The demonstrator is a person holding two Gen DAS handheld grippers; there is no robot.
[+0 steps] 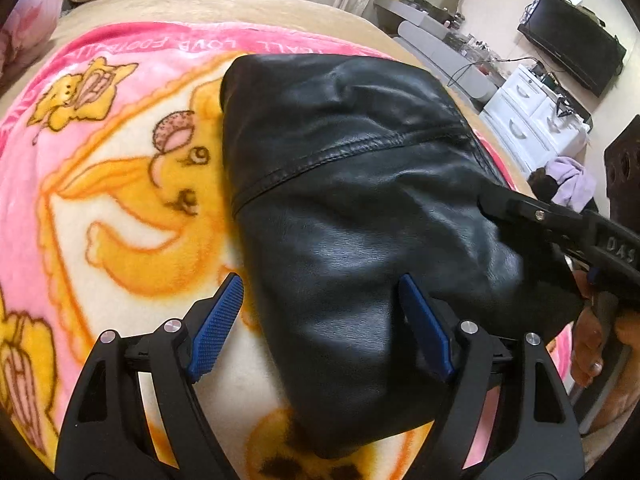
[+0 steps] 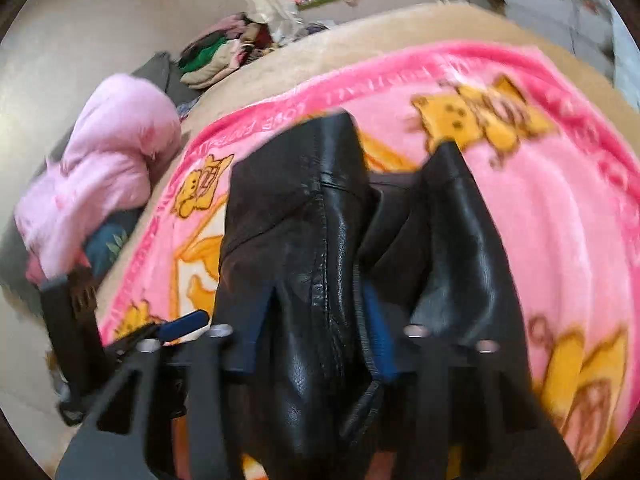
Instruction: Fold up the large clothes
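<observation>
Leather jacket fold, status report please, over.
Left hand-held gripper open over black leather jacket. Right hand-held gripper pinching a jacket fold. Jacket bunched on pink blanket. Nothing in the way.

Glossy leather jacket (image 1: pixel 360 184) — fleecy blanket (image 1: pixel 120 200).

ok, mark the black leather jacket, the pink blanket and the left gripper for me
black leather jacket (image 1: pixel 360 200): left wrist view, smooth panel below the seam.
pink blanket (image 1: pixel 132 216): left wrist view, yellow cartoon print beside the jacket.
left gripper (image 1: pixel 320 320): left wrist view, midway between the blue fingertips, over the jacket.
</observation>
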